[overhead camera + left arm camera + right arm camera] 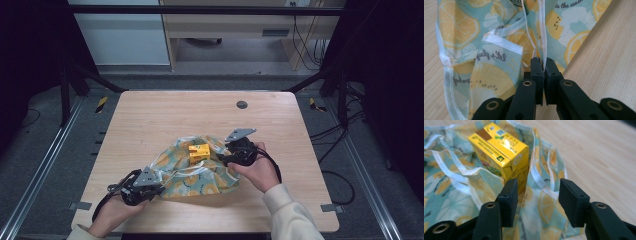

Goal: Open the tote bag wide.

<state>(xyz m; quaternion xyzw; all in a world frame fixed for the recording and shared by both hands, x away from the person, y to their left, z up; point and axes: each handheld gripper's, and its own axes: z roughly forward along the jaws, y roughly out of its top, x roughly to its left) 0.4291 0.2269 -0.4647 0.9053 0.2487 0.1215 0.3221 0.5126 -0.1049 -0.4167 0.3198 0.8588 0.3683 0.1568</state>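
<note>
Left gripper (543,65) low, jaws pinching bag (499,50) hem — right gripper (536,195) jaws parted, empty, facing carton (499,152).

The work surface is a light wooden table (165,112) with rounded corners and a round dark grommet (242,104) set near its far edge. Black frame struts (80,75) rise on both sides, and a black crossbar (200,10) spans the top of the high view. Metal rails (45,160) run along the grey floor (210,80) left and right of the table. Beyond the table stands a pale wooden desk (230,25) beside a white panel (120,40). Black cables (305,45) hang at the desk and trail over the floor at right. Yellow-black hazard tape (101,104) marks the floor. Both flanks lie in deep shadow.
</note>
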